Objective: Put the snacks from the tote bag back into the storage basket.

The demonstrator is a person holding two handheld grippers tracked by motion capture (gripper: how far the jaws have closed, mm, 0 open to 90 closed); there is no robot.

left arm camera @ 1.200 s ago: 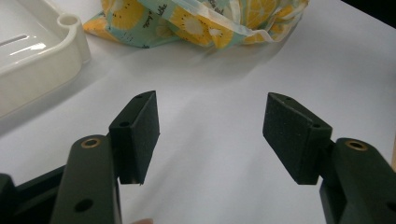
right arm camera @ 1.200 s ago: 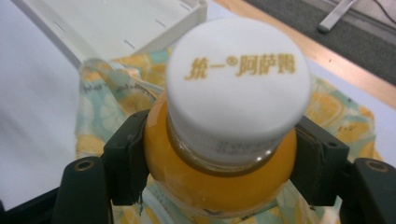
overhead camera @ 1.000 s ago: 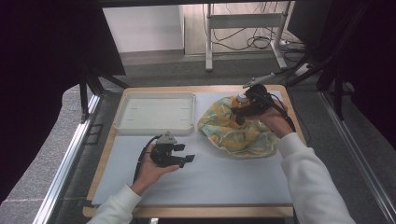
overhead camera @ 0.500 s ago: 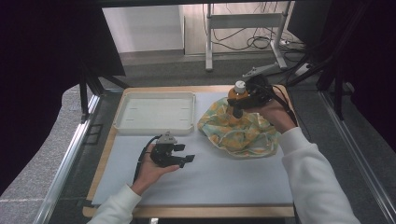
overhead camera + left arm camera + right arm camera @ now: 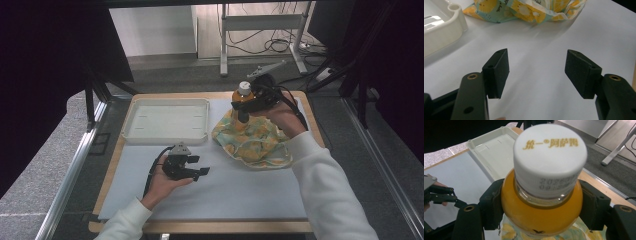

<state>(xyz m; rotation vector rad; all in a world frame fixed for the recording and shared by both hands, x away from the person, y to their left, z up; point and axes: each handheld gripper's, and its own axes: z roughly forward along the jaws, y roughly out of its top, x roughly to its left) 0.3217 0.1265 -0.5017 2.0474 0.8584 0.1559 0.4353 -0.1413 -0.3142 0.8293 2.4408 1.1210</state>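
My right gripper point(image 5: 245, 102) is shut on an orange drink bottle point(image 5: 242, 95) with a white cap point(image 5: 549, 150), and holds it upright above the far edge of a yellow-and-teal flowered cloth point(image 5: 255, 140). In the right gripper view the two pads press the bottle's shoulder point(image 5: 541, 210) from both sides. My left gripper point(image 5: 200, 166) rests low over the white mat point(image 5: 235, 190) at the front left, open, with only bare mat between its pads point(image 5: 497, 71). The cloth's near edge point(image 5: 529, 10) lies ahead of those jaws.
A shallow white tray point(image 5: 167, 120) sits at the back left of the wooden board point(image 5: 310, 112); its rounded corner point(image 5: 451, 15) lies left of the left jaws. Table legs and cables point(image 5: 270, 45) stand on the floor beyond. Metal frame rails point(image 5: 75, 165) flank the table.
My right gripper has lifted the bottle up off the cloth and carried it slightly to the left. The left gripper has stayed where it was.
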